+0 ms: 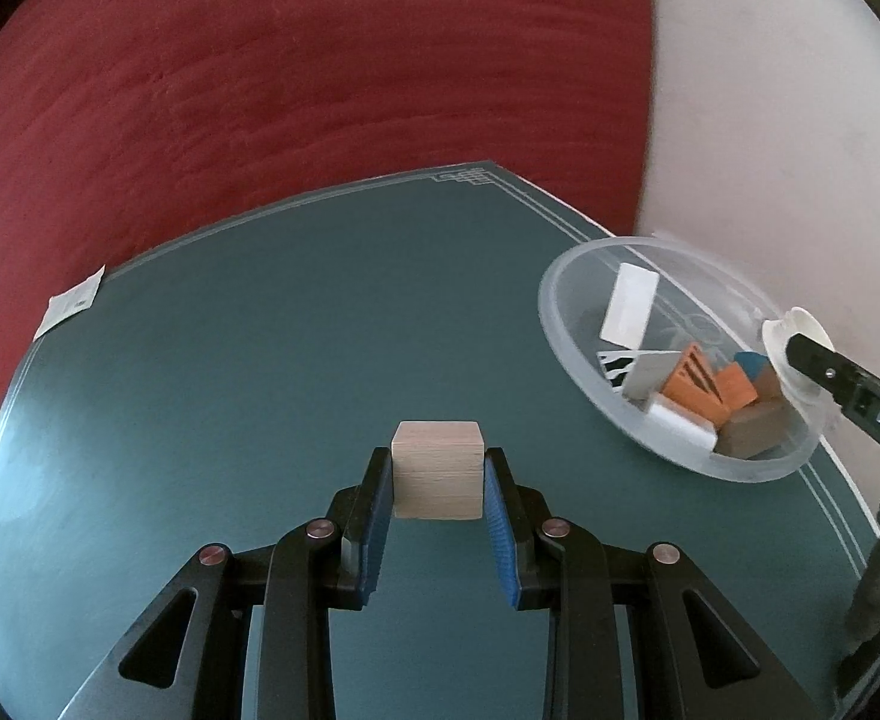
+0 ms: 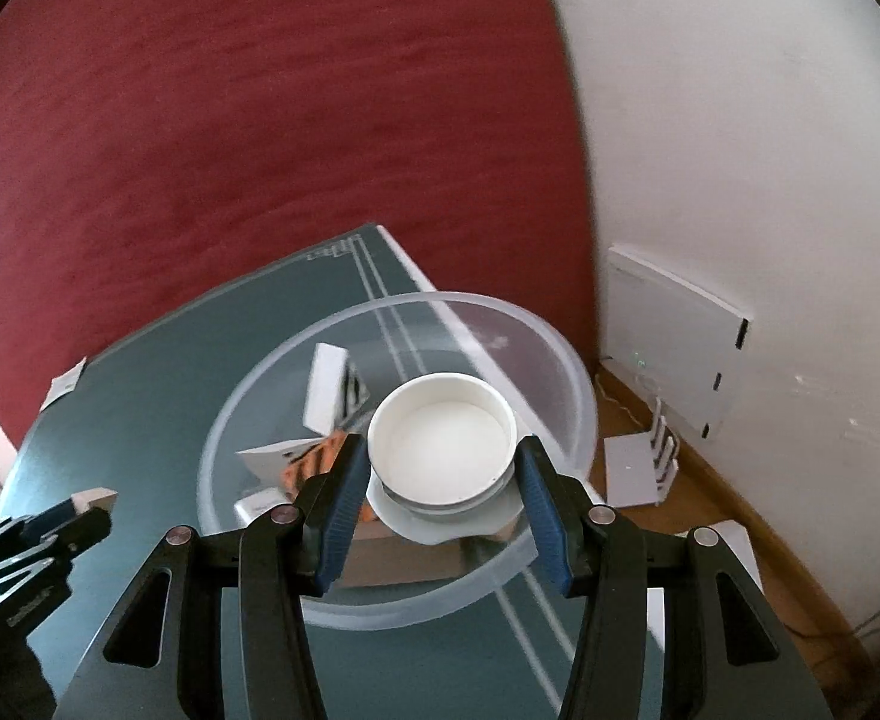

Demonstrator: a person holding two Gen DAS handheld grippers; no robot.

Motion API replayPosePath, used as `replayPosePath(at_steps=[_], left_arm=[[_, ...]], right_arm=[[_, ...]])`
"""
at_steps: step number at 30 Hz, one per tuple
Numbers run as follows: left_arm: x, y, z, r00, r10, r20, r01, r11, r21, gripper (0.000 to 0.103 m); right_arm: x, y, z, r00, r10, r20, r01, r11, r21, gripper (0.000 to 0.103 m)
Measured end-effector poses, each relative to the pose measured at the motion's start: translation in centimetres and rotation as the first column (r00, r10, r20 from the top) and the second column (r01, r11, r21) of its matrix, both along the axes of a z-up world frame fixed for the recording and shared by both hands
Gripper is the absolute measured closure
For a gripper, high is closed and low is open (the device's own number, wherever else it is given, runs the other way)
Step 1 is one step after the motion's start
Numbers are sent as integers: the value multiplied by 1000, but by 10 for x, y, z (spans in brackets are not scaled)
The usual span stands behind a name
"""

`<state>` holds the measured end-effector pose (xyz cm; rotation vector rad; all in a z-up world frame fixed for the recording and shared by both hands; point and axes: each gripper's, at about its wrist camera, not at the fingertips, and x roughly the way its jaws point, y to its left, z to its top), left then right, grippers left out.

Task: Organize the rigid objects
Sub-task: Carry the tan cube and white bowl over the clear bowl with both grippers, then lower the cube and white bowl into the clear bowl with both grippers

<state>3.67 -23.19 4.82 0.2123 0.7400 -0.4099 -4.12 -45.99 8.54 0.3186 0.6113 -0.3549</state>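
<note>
My left gripper (image 1: pixel 438 468) is shut on a pale wooden cube (image 1: pixel 437 468) and holds it above the green table (image 1: pixel 230 372). A clear plastic bowl (image 1: pixel 565 354) at the right holds orange, white, blue and wooden pieces. My right gripper (image 2: pixel 441 456) is shut on a round white container (image 2: pixel 442 441), open side up, over the bowl (image 2: pixel 559 420). In the left wrist view the container (image 1: pixel 796 330) and a black finger (image 1: pixel 841 378) show at the bowl's far right. The left gripper with the cube (image 2: pixel 95 501) shows at the left of the right wrist view.
A red carpet (image 1: pixel 320 78) lies beyond the table. A small paper slip (image 1: pixel 71 300) sits at the table's left edge. A white panel (image 2: pixel 673 354) and a white device with antennas (image 2: pixel 643 468) stand on the wooden floor by the wall, right of the table.
</note>
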Motion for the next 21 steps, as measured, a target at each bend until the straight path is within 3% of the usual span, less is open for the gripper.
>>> replayPosePath(at_steps=[8,21], left_arm=[[-5,-14,4,1000,-30,10,29,1000,8,72],[-7,-25,7,999,-50,15,50,999,14,72]], right_arm=[[1,-14,-6,1000,-17,-2,17,1000,4,51],[5,-16,-7,999,40,18,-40,999,28,51]])
